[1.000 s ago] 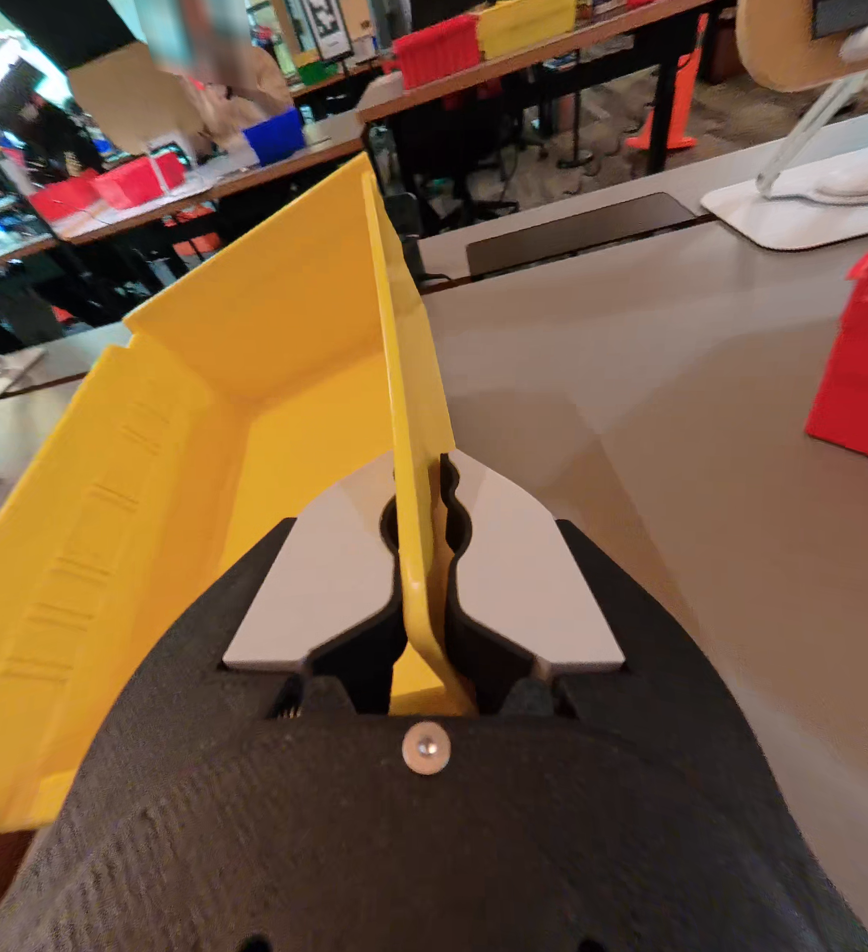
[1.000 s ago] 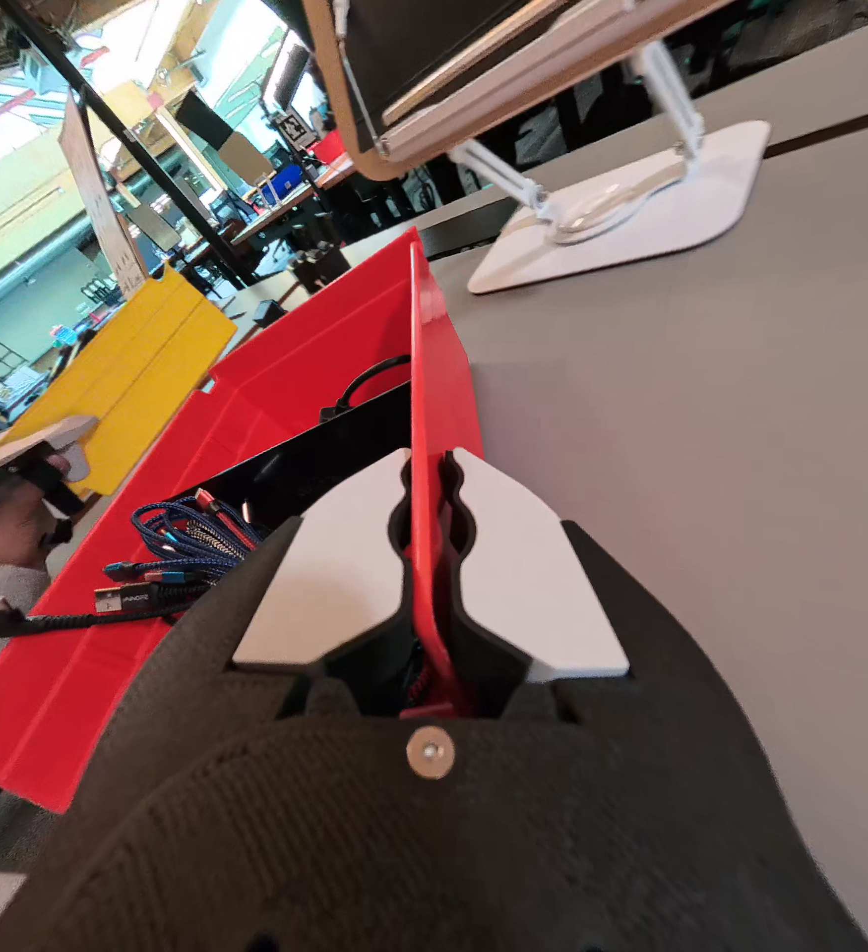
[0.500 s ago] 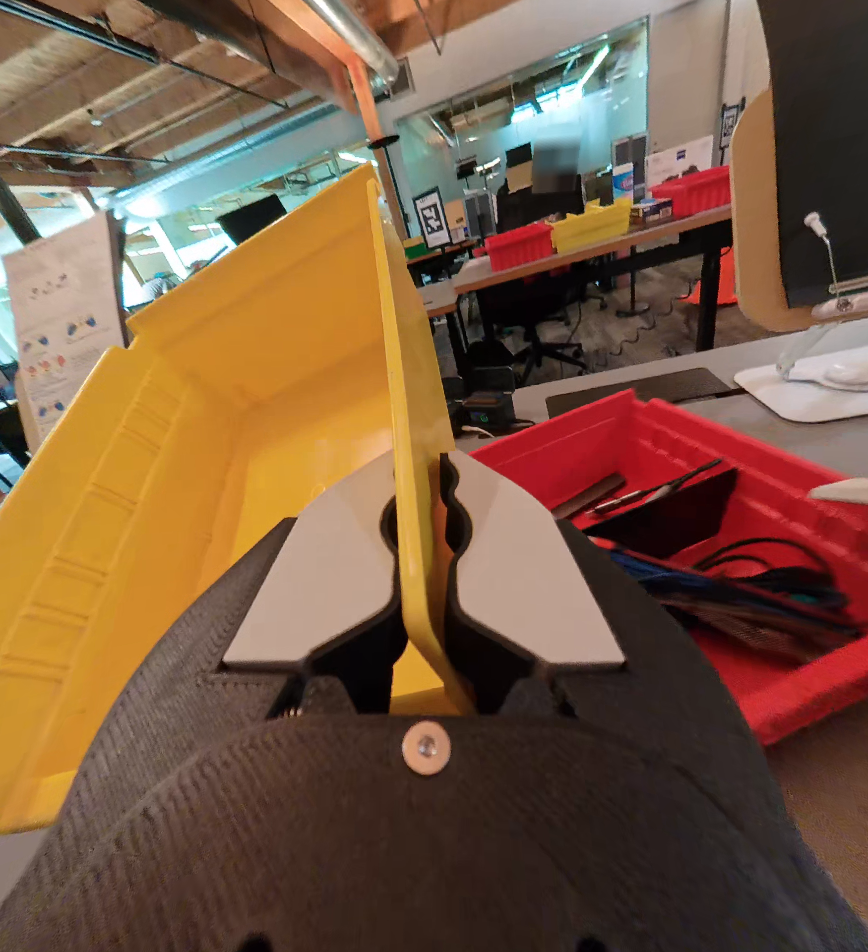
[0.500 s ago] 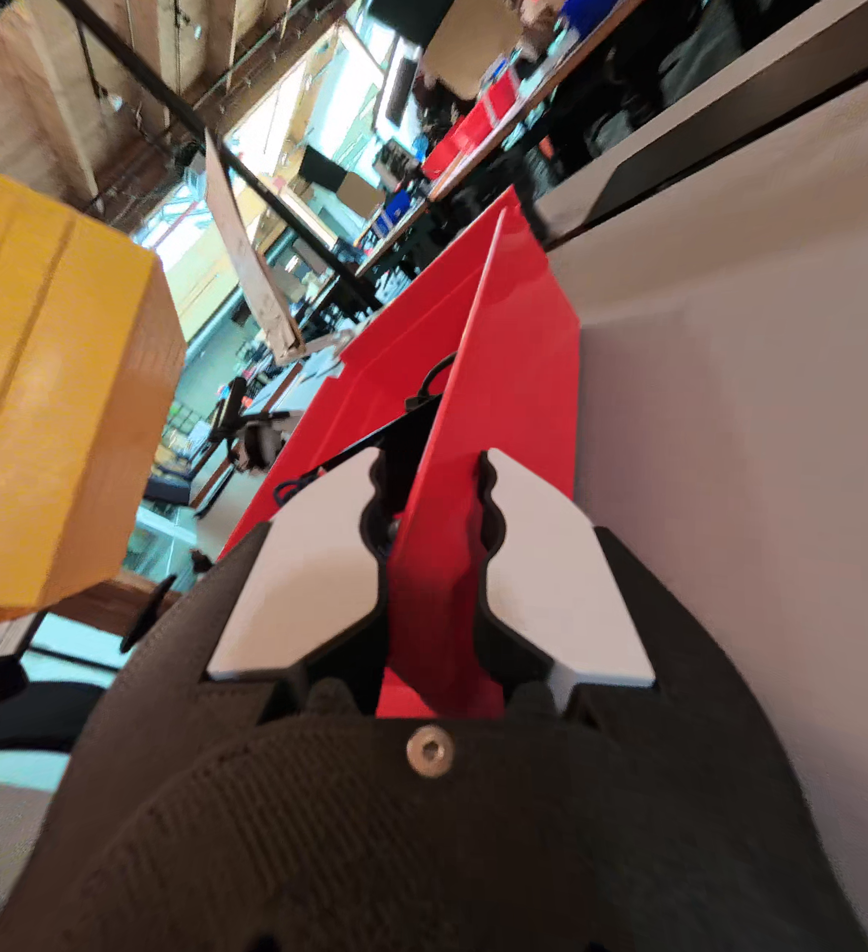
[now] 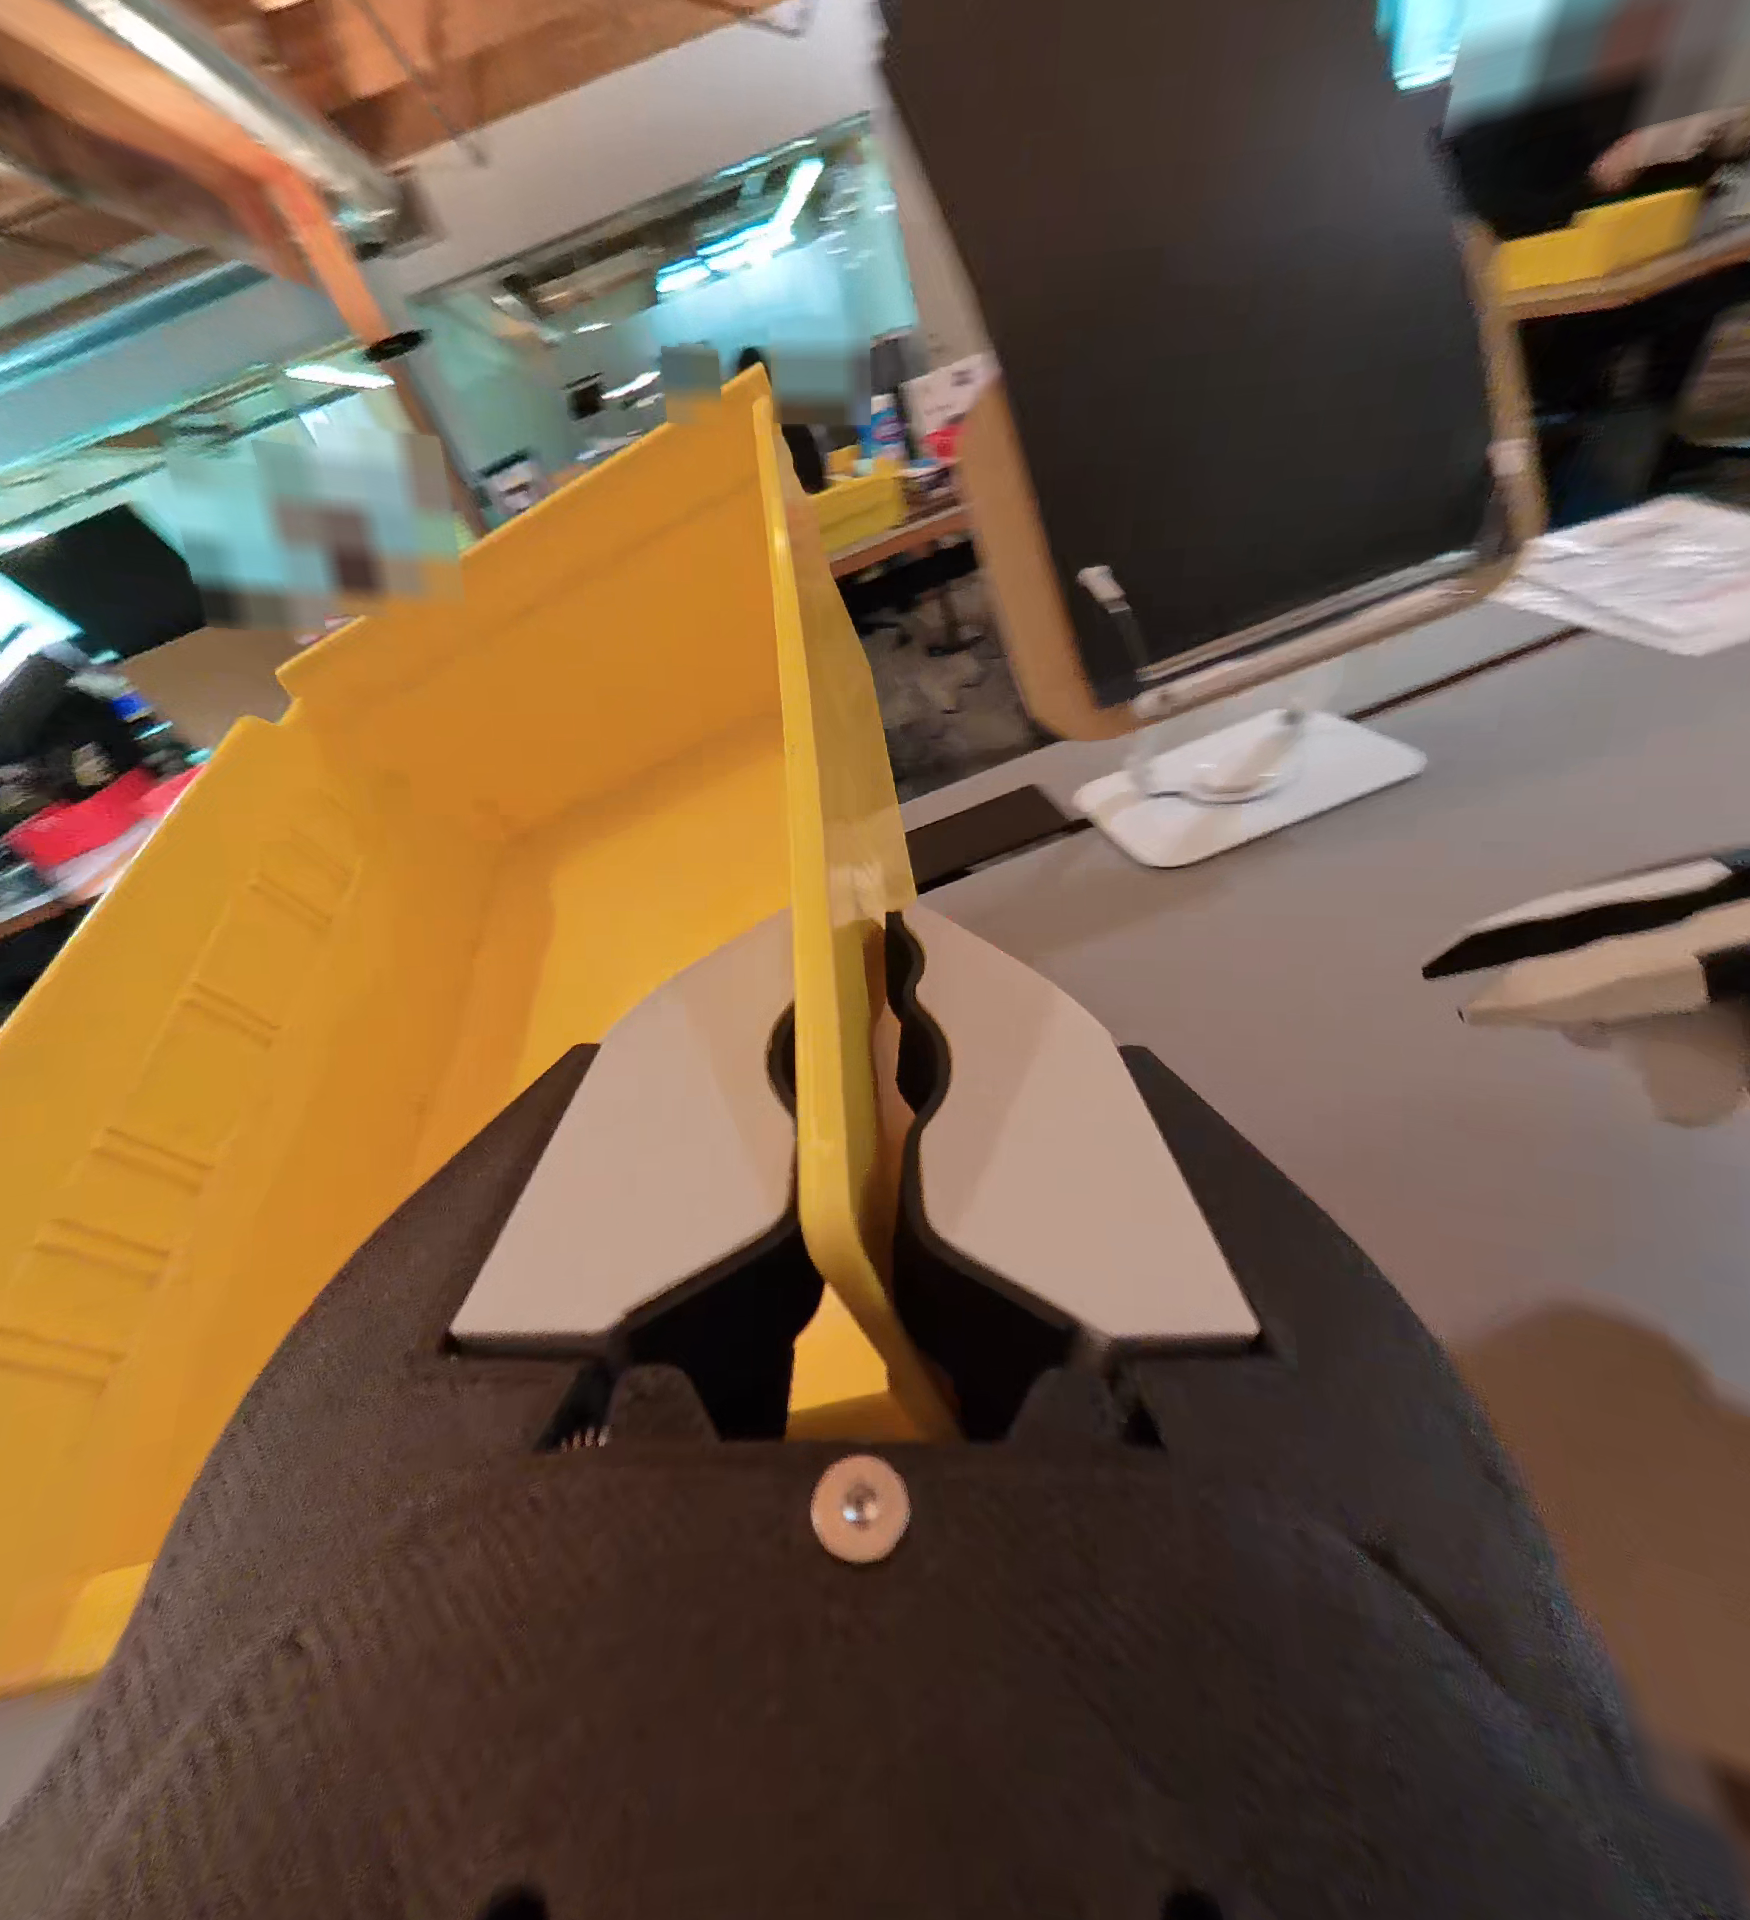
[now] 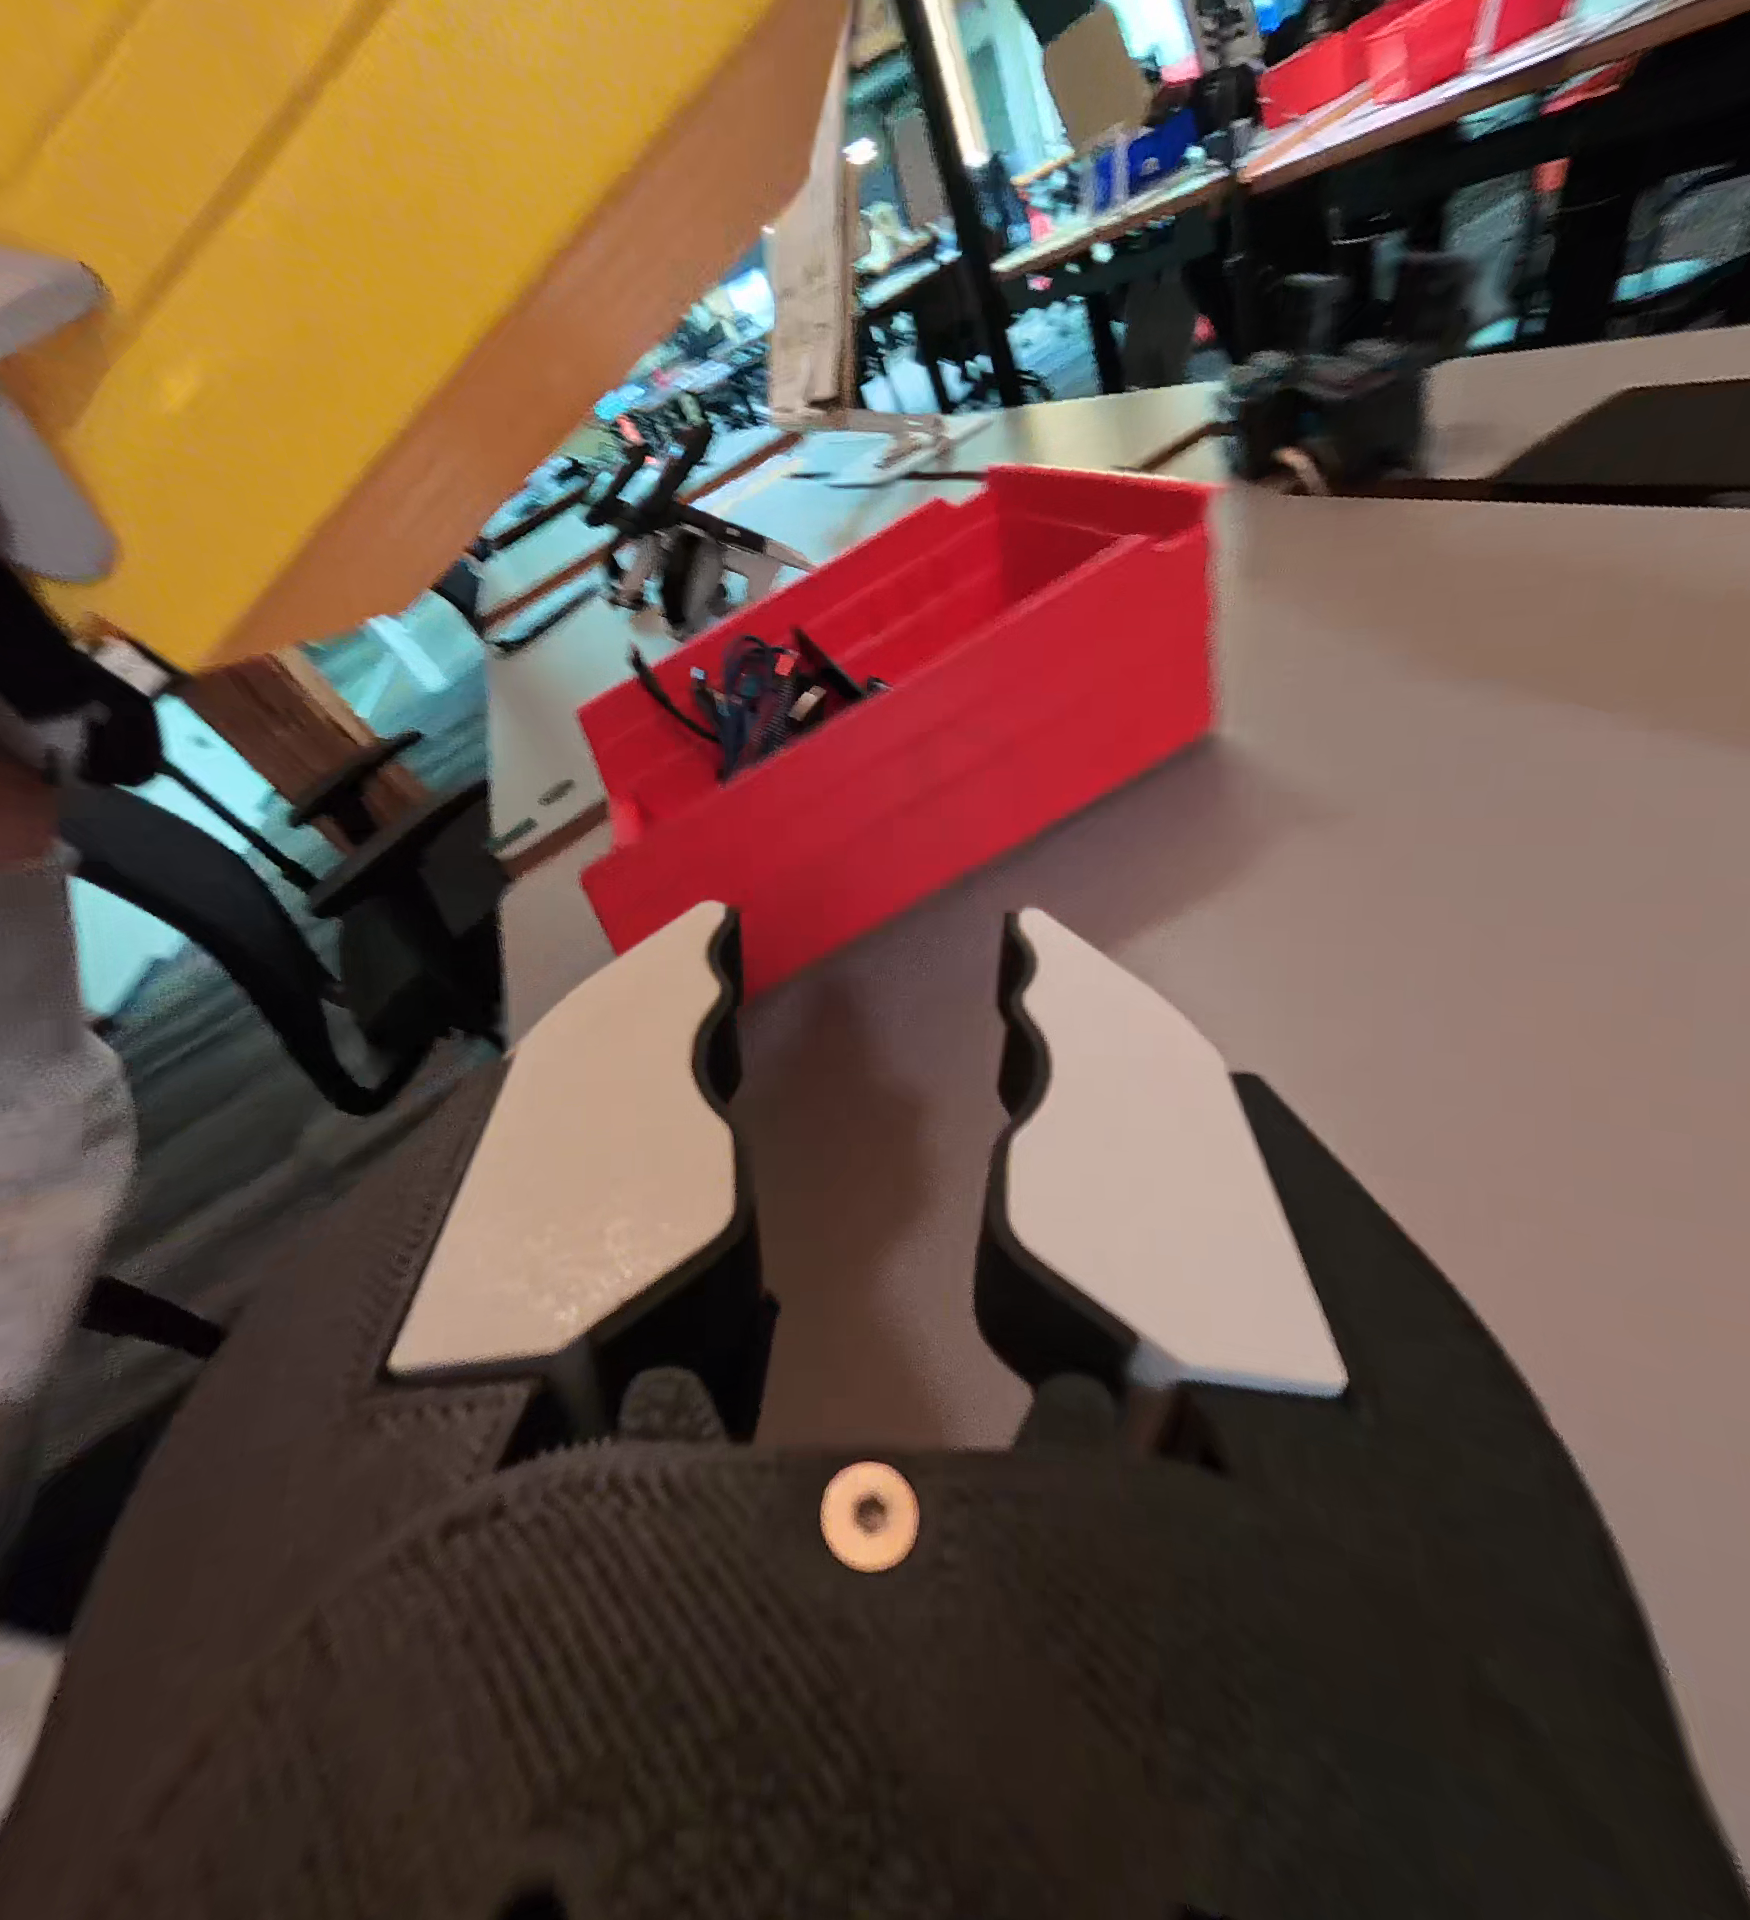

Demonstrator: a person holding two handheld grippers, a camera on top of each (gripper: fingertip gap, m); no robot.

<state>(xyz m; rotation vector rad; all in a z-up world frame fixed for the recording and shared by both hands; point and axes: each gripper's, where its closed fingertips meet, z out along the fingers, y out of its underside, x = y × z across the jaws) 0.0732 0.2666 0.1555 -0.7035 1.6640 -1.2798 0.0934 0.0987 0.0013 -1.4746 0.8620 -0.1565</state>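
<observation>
Black ribbed tool [image 6: 866, 925], grey fingers [image 6: 580, 1195]

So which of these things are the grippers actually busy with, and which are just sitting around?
Busy with:
- left gripper, shut on the yellow bin wall, bin held off the table
- right gripper, open, empty, nearest the red bin of cables

Sitting around:
- stand
- office chair
- grey table

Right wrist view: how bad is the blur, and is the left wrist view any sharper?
Right wrist view: red bin, its cables and the background are motion-smeared; right gripper is fairly crisp. Left wrist view: left gripper and yellow bin are sharp; edges and background are soft, with wide-angle bending.
</observation>
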